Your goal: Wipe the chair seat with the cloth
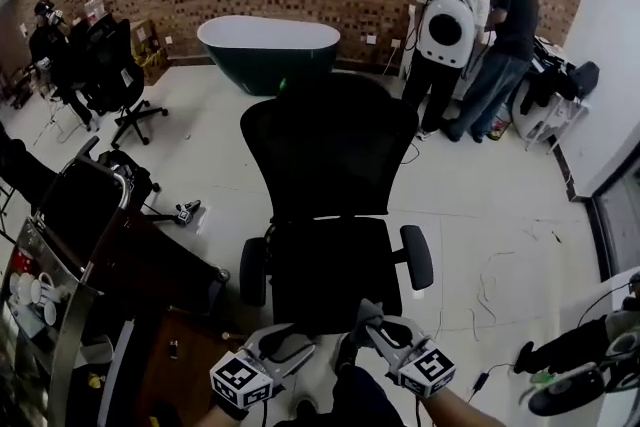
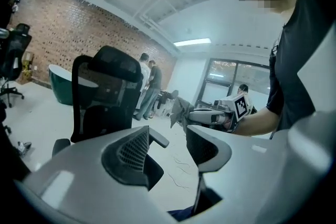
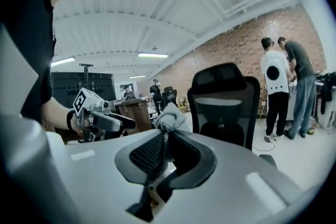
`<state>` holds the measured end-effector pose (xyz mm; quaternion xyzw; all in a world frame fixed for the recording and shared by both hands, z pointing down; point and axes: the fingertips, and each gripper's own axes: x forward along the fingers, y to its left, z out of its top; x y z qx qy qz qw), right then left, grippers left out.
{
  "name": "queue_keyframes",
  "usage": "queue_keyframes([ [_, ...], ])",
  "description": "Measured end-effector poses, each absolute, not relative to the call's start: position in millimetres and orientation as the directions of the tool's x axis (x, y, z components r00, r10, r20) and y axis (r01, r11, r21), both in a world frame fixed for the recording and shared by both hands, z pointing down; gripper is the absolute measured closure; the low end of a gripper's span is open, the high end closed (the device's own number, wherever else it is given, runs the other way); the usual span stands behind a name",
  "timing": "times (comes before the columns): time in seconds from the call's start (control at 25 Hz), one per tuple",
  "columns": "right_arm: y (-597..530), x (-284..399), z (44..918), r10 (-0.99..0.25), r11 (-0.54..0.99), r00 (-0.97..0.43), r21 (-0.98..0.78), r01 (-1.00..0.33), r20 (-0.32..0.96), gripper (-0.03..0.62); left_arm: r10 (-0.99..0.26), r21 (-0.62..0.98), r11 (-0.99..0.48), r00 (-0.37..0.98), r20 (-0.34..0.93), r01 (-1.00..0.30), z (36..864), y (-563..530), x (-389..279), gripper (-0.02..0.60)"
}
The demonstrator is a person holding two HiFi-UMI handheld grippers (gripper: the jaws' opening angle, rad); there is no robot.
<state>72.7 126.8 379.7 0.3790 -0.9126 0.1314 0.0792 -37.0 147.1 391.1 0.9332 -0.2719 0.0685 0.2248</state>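
Cloth, small, grey and fluffy [image 3: 169, 118], sits pinched between the closed jaws of the right gripper [image 3: 165, 140], its bunched end poking out past the tips. That hold looks chosen to leave a free wad for rubbing. The cloth hangs in the air just short of the front edge of the black mesh office chair's seat [image 1: 335, 273], not yet touching it, so wiping appears not to have begun.

The left gripper [image 2: 176, 136] has its jaws well apart with nothing between them, apparently kept idle as a spare for steadying the chair.

From the head view, both tools are held low and close to the person's body. The right gripper [image 1: 372, 320] and the left gripper [image 1: 298, 340] sit side by side, aimed forward at the chair, forearms drawn in. A dark green bathtub [image 1: 268, 50] stands beyond, against the brick wall.
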Motion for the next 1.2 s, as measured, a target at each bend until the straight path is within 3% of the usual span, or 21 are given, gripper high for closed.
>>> queue_keyframes([
  [0.24,242,70,316,-0.747,0.627,-0.652,-0.186,-0.756,0.132,0.551,-0.456,0.353,-0.788,0.864,0.214,-0.504,341,254,-60,0.337],
  [0.52,332,75,290,-0.755,0.612,-0.643,-0.215,-0.761,0.129,0.551,-0.444,0.355,-0.8,0.875,0.194,-0.484,328,323,-64,0.337],
  [1.2,367,112,254,-0.682,0.712,-0.728,-0.166,-0.682,0.069,0.553,-0.539,0.276,-0.79,0.834,0.113,-0.548,279,356,-16,0.337],
])
